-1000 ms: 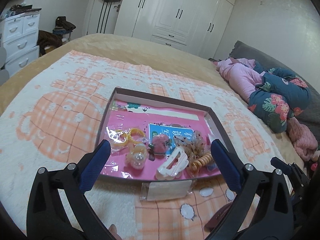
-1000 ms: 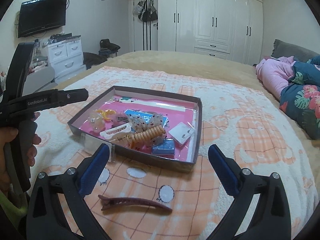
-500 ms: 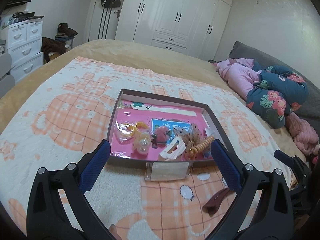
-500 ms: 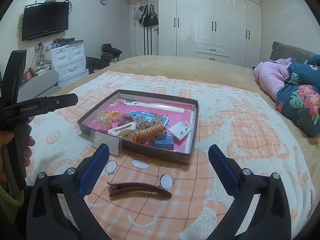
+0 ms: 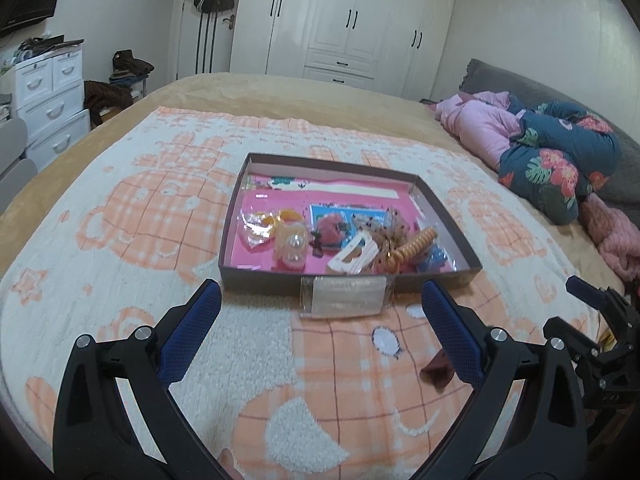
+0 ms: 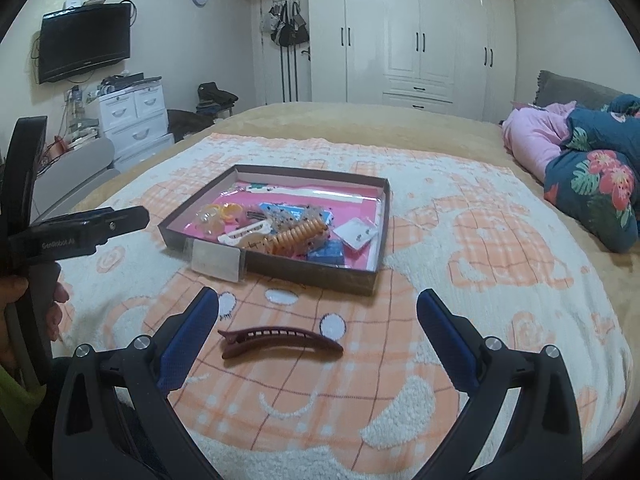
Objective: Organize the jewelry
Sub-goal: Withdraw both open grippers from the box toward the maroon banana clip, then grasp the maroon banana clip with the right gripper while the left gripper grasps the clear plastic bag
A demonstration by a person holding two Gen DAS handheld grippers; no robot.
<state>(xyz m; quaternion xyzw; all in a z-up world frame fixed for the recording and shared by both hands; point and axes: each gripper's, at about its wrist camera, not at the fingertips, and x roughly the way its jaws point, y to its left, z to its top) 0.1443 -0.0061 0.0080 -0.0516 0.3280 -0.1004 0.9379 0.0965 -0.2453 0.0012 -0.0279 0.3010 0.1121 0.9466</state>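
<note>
One shallow dark box [image 6: 280, 266] sits on the orange-and-white blanket [image 6: 460, 280] that covers the bed, and it carries most of the jewelry on a pink lining. Inside it, an orange spiral hair tie [image 6: 298, 236] lies near the front wall, touching a white hair claw [image 6: 244, 232] on its left. A small white earring card [image 6: 356, 234] rests toward the right wall, with a blue packet [image 6: 328, 254] just in front of it. At the left end are yellow and clear pieces in plastic wrap [image 5: 266, 222]; what they are cannot be told. A clear flat packet [image 6: 216, 260] leans against the outside of the front wall, touching it.

Apart from the box, a dark reddish hair clip [image 6: 280, 340] lies flat on the blanket, nearer the cameras and between the fingers of the right gripper [image 6: 318, 334], which touch nothing. Its jaws stand wide open and empty.

The left gripper [image 5: 320, 326] hovers in front of the box, also with jaws spread wide and holding nothing; the clear packet shows between its blue pads [image 5: 190, 332]. A hand [image 6: 24, 312] grips its handle at the left edge of the right wrist view.

Folded bedding in pink and floral blue [image 6: 580, 160] lies well apart on the right side of the bed.
</note>
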